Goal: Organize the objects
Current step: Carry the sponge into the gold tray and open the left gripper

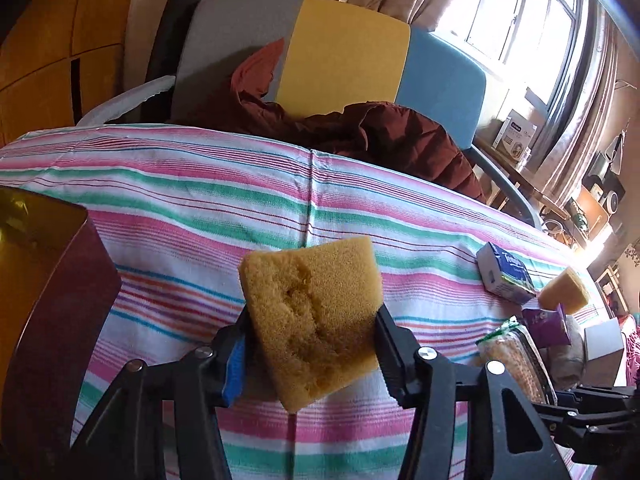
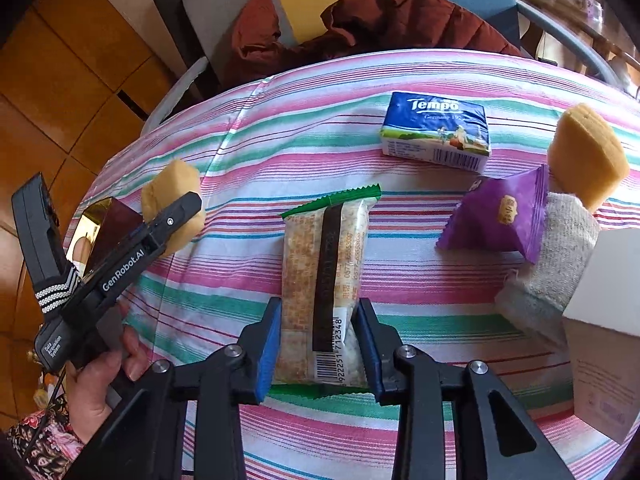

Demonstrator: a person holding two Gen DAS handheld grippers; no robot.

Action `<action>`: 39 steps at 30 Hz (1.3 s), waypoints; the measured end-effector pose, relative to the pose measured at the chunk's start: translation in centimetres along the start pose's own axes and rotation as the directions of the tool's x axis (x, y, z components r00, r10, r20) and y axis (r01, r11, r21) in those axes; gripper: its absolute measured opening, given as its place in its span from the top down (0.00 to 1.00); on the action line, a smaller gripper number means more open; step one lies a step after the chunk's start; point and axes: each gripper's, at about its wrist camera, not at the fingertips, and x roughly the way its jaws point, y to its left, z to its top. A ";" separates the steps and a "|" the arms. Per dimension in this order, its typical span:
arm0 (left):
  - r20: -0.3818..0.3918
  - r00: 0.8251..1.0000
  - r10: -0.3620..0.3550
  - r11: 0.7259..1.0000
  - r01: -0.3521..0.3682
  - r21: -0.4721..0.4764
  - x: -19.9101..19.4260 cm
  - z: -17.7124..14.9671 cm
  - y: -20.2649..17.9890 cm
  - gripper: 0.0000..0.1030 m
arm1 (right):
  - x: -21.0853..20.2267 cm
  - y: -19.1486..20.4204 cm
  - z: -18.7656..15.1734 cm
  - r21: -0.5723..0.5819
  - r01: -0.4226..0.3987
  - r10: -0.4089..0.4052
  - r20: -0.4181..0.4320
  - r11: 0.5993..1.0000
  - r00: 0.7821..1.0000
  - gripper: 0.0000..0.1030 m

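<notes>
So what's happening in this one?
A person is sorting items on a striped cloth with two handheld grippers. The left gripper is shut on a yellow sponge, held off the cloth. The right gripper is closing on a snack pack that lies flat. A tissue pack, a purple packet and a second sponge lie untouched.

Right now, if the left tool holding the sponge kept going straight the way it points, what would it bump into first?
Probably the striped cloth: the left tool, shut on the sponge, tilts down towards bare cloth. Depth is unclear.
</notes>
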 end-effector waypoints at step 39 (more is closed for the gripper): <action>-0.149 0.989 -0.017 0.987 -0.007 -0.159 -11.7 2.7 16.7 0.47 | 0.6 0.6 -0.9 -0.065 -0.013 0.015 0.029 0.998 0.999 0.64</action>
